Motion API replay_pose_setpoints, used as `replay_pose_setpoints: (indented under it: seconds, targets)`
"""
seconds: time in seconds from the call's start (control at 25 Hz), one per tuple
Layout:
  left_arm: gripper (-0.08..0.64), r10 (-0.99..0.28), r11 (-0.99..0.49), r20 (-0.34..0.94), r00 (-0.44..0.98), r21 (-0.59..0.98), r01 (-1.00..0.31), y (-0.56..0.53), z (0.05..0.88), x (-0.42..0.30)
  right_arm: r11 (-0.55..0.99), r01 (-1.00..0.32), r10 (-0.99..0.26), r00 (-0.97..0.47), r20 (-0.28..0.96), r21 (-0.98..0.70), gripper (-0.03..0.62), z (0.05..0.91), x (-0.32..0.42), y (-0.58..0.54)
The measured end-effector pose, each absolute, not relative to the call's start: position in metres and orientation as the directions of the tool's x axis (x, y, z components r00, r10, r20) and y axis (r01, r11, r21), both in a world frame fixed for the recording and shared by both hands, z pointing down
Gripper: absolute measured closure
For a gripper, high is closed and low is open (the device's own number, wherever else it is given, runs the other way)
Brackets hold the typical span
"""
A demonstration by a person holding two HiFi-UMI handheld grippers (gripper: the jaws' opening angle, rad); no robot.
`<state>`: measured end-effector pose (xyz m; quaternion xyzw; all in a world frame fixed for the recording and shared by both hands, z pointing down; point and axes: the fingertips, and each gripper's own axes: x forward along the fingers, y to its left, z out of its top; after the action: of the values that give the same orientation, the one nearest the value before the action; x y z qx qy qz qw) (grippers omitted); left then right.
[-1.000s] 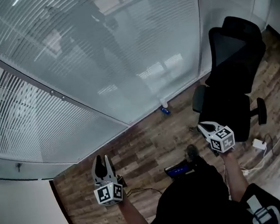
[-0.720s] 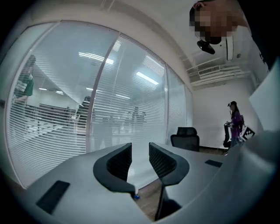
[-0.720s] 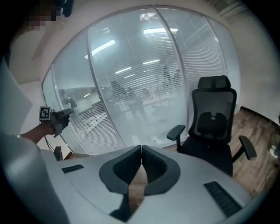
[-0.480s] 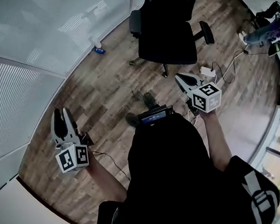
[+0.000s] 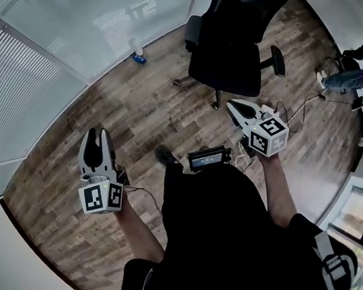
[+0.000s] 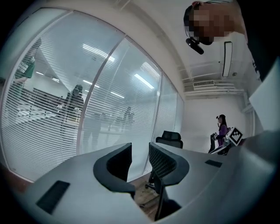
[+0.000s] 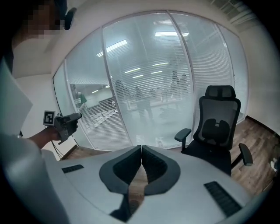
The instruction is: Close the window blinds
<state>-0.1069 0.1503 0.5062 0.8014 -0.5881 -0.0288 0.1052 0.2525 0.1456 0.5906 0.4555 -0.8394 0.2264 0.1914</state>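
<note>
The window blinds [image 5: 18,86] hang behind a glass wall at the upper left of the head view, slats lowered; they also fill the left gripper view as blinds [image 6: 65,109] and the right gripper view as blinds [image 7: 148,83]. My left gripper [image 5: 97,133] is held low over the wood floor, well short of the glass. Its jaws stand open and empty, as the left gripper [image 6: 140,155] shows in its own view. My right gripper [image 5: 232,106] points toward the chair, and the right gripper [image 7: 141,151] has its jaws shut with nothing between them.
A black office chair [image 5: 235,35] stands near the glass, ahead of my right gripper. A small bottle [image 5: 136,49] sits at the foot of the glass wall. Cables and a white plug block [image 5: 304,108] lie on the floor at right. A person in purple [image 6: 222,131] stands far off.
The head view has swung down from the blinds to the floor and my own body. Both grippers stay low, and their jaws look unchanged.
</note>
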Motion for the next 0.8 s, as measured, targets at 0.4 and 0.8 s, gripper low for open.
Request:
replay_pose_setpoints:
  seconds: [0.4,0.8]
  targets:
    - [0.425,-0.94,-0.309,0.074,0.333,0.23,-0.923,0.217,0.502,-0.02,0.514,-0.736,-0.647,-0.67,0.363,-0.441,0.582,0.603,0.288,0.176]
    - [0.426,-0.968,-0.218,0.063,0.244,0.279,-0.935,0.291,0.494,0.016,0.594,-0.572,-0.558,-0.799,0.224,-0.566,0.583,0.595,0.302,0.186]
